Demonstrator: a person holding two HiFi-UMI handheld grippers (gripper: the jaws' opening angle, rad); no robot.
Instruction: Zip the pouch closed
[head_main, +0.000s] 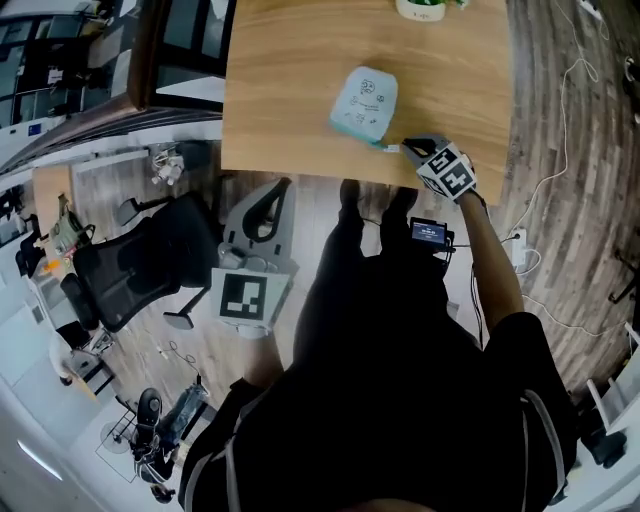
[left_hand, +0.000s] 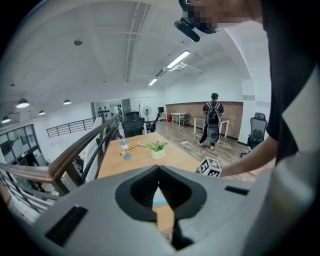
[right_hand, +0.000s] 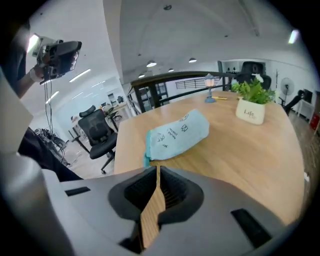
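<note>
A light blue pouch (head_main: 364, 103) with small printed drawings lies on the wooden table (head_main: 290, 90), near its front edge. In the right gripper view the pouch (right_hand: 175, 135) lies just ahead, its darker teal end turned toward me. My right gripper (head_main: 405, 148) hovers at the table's front edge, just right of the pouch's near end, with jaws shut and nothing between them (right_hand: 157, 171). My left gripper (head_main: 283, 186) hangs below and in front of the table edge, left of the pouch, also shut and empty (left_hand: 159, 171).
A white pot with a green plant (right_hand: 252, 107) and a small blue lamp (right_hand: 210, 87) stand at the table's far end. A black office chair (head_main: 140, 265) stands on the floor to the left. A person with a backpack (left_hand: 213, 125) stands far off.
</note>
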